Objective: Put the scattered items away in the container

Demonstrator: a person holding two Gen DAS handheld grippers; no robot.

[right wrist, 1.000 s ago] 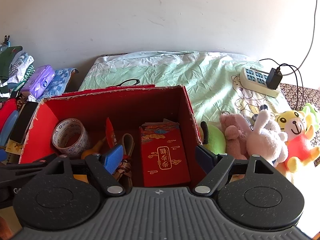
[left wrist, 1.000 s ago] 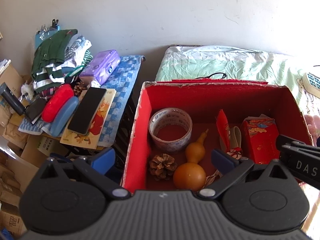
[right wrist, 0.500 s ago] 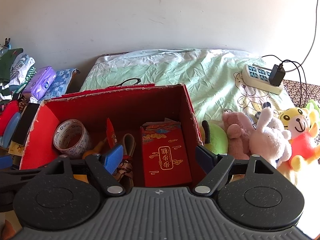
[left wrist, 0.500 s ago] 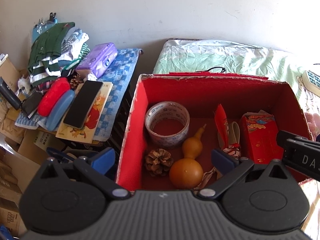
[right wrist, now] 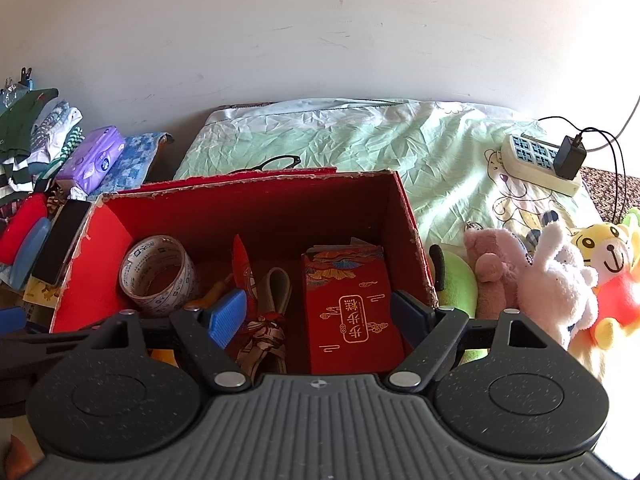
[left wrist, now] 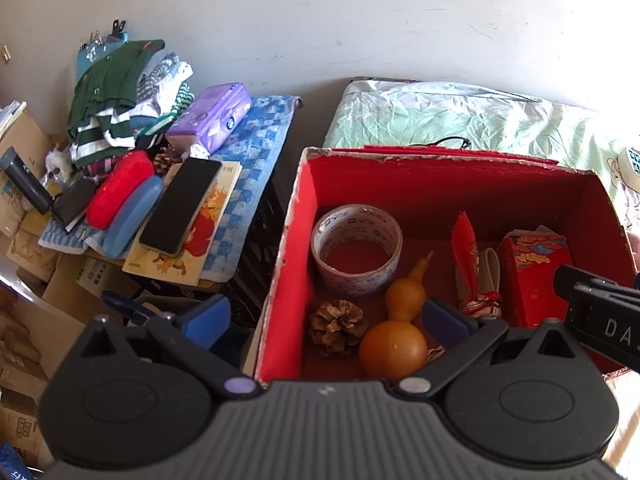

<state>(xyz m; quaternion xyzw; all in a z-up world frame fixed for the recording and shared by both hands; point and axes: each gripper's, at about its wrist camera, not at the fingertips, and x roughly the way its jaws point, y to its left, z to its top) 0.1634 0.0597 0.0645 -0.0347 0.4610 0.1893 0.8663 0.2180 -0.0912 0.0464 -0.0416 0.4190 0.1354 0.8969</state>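
A: What do the fingers show?
B: The left gripper (left wrist: 326, 318) has its 2 blue-padded fingers (left wrist: 210, 314) spread wide with nothing between them; 1 hangs outside the left wall of the red box (left wrist: 298, 216), the other over its interior. The right gripper (right wrist: 320, 314) is likewise spread and empty, both fingers (right wrist: 226, 316) above the box's right half.

A: What lies in the box?
B: A tape roll (left wrist: 356, 250) sits at back left. In front of it lie a pine cone (left wrist: 337, 326) and an orange gourd (left wrist: 394, 338), just beside each other. To the right come a tied red fabric charm (right wrist: 262, 308), then a red envelope packet (right wrist: 352, 308) near the right wall.

A: And outside it?
B: The box stands on a bed with a green sheet (right wrist: 360, 140). Right of the box, 1 green (right wrist: 460, 284), 1 pink (right wrist: 494, 266), 1 white (right wrist: 556, 280) and 1 yellow plush toy (right wrist: 604, 256) lie together. Eyeglasses (right wrist: 276, 163) rest behind the box; a power strip (right wrist: 536, 158) lies far right. On the left, a blue checkered cloth (left wrist: 256, 152) carries a phone (left wrist: 180, 204) on a picture book (left wrist: 192, 240), 2 cases, red (left wrist: 118, 188) and blue (left wrist: 132, 216), a purple tissue pack (left wrist: 210, 114) and piled clothes (left wrist: 116, 92).
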